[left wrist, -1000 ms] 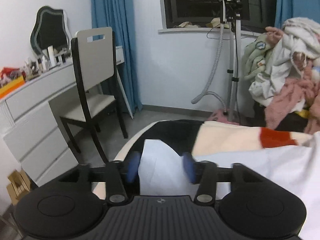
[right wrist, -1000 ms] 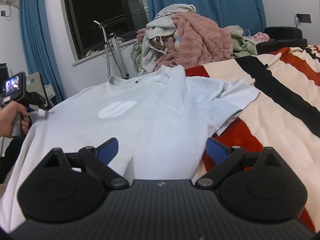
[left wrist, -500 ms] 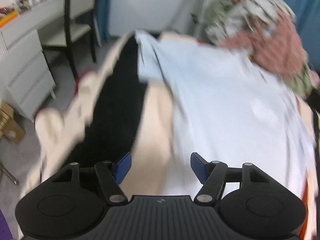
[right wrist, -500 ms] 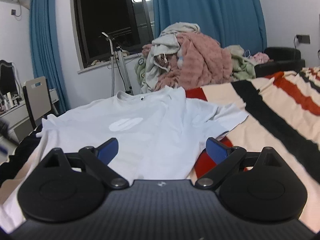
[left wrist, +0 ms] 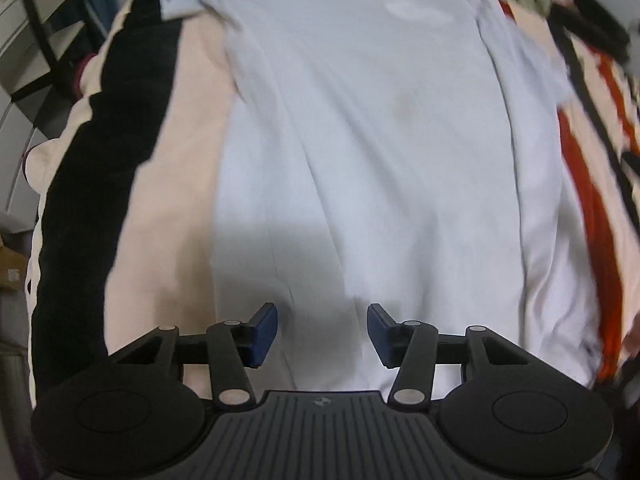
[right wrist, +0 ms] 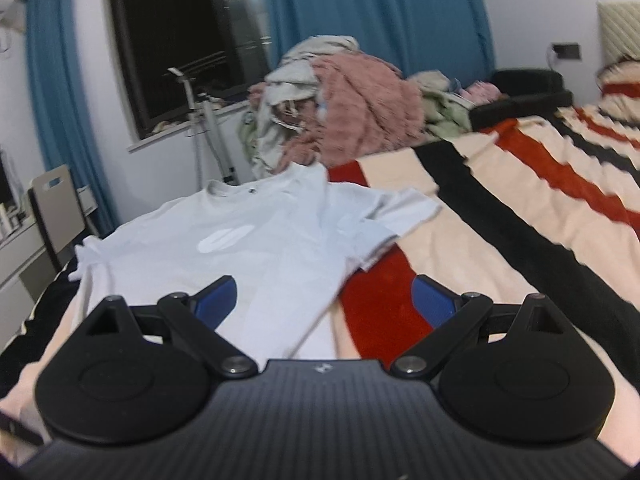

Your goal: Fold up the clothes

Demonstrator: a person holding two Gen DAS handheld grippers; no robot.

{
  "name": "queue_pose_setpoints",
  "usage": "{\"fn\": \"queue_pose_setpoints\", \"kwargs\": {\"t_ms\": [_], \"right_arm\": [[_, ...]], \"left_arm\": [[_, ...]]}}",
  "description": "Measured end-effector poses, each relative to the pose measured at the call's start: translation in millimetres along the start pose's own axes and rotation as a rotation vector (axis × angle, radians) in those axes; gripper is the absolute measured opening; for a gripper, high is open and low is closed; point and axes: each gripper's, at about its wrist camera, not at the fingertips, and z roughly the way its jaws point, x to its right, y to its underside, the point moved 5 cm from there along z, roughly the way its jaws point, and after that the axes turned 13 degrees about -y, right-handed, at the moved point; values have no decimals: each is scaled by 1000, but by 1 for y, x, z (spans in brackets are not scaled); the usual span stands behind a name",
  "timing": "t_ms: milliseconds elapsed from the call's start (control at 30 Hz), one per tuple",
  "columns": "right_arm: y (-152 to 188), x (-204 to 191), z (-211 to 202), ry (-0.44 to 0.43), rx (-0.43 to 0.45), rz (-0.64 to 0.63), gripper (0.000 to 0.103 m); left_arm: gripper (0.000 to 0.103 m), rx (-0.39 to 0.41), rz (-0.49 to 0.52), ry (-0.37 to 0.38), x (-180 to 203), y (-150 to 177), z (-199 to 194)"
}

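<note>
A pale blue T-shirt lies spread face up on the striped blanket, collar at the far end. It also shows in the right wrist view with a white logo on the chest. My left gripper is open and empty, held above the shirt's lower hem, looking down along the shirt. My right gripper is open and empty, low over the blanket at the shirt's hem corner.
A heap of unfolded clothes sits beyond the shirt's collar. A chair and a white dresser stand left of the bed. A garment steamer stand is by the window. Blue curtains hang behind.
My left gripper let go of the left sleeve, opened, and swung from the sleeve end to above the hem. My right gripper stayed open and pulled back and to the right.
</note>
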Motion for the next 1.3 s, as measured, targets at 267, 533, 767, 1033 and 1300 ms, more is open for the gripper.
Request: {"fn": "queue_pose_setpoints", "kwargs": {"t_ms": [267, 533, 767, 1033, 1300], "right_arm": [[5, 15, -5, 32, -19, 79, 96], [-1, 4, -7, 27, -8, 12, 96], [-2, 2, -11, 17, -15, -7, 96], [-9, -5, -18, -11, 11, -16, 96], [-22, -5, -27, -27, 60, -15, 96]], "left_arm": [[5, -65, 55, -106, -7, 22, -7], [4, -91, 14, -187, -83, 29, -53], [17, -187, -73, -190, -102, 33, -38], [83, 99, 2, -177, -61, 4, -89], [89, 522, -70, -3, 33, -40, -162]]}}
